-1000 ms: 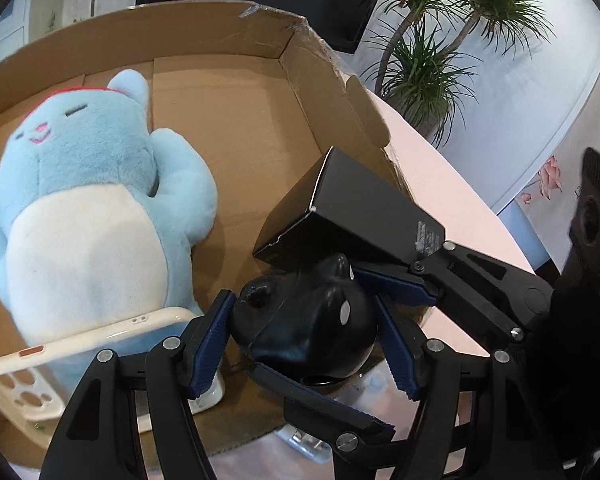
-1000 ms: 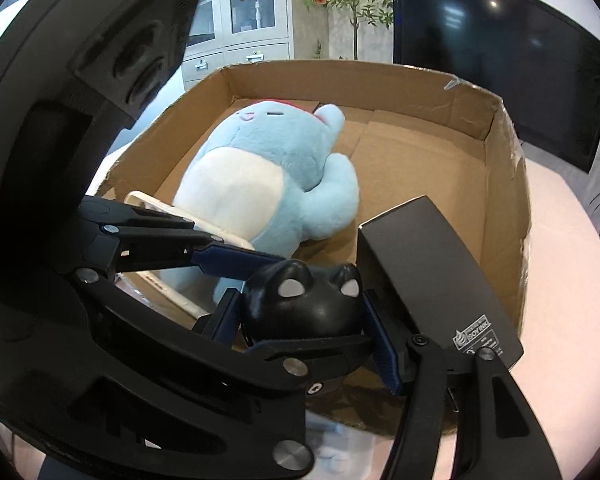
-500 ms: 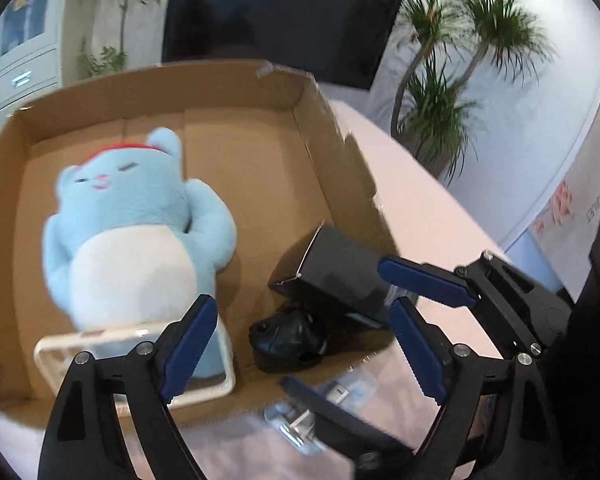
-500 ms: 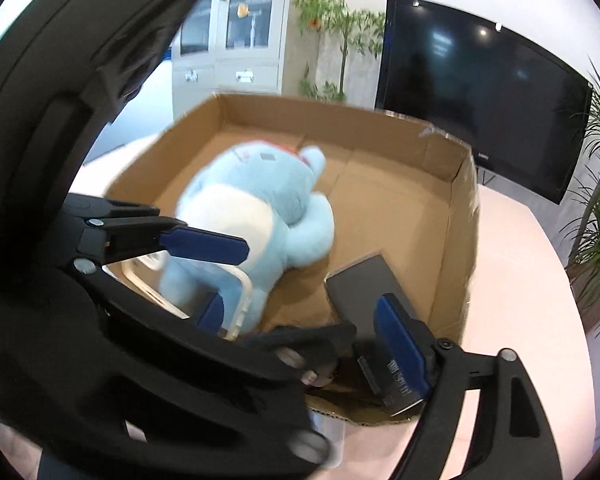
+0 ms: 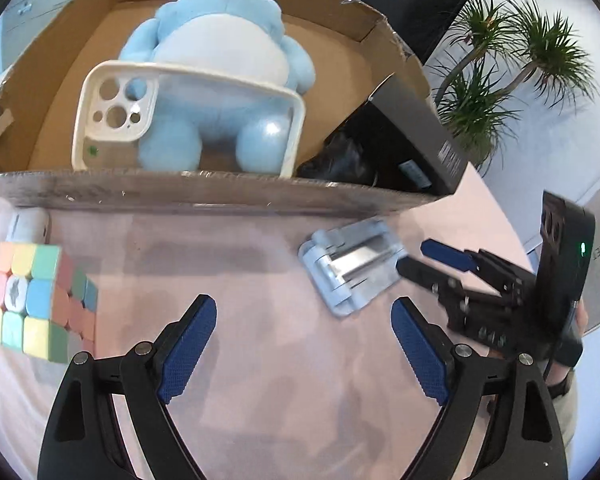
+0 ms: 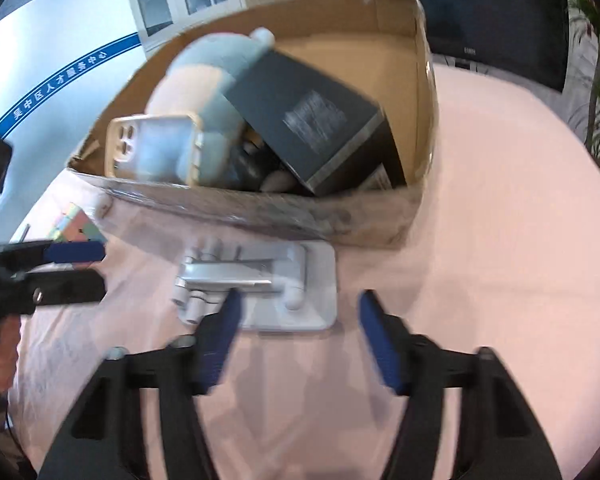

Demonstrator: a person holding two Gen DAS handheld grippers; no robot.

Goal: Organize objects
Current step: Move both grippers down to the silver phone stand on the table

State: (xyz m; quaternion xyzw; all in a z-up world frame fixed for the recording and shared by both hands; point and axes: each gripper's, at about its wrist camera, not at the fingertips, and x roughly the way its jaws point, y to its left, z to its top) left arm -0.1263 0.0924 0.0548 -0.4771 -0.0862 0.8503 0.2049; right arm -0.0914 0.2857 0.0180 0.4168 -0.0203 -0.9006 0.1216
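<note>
A cardboard box (image 5: 220, 194) on the pink table holds a blue plush (image 5: 220, 40), a cream phone case (image 5: 112, 112), a black carton (image 5: 412, 132) and a small black toy (image 5: 340, 160). A silver folding stand (image 5: 352, 268) lies on the table in front of the box. My left gripper (image 5: 304, 308) hangs open over bare table, left of the stand. My right gripper (image 6: 300, 300) is just short of the stand (image 6: 268, 276) and its jaws are closing. The stand's base plate shows between its tips, and the pads are not pressing on it.
A pastel puzzle cube (image 5: 40, 304) sits on the table at the left, with a small white object (image 5: 24, 224) behind it by the box wall. Potted palms (image 5: 500, 80) and a dark screen stand beyond the table. The table (image 6: 500, 200) runs on to the right of the box.
Both grippers let go of the black toy, which now lies in the box beside the black carton. Both drew back out of the box and down over the table in front.
</note>
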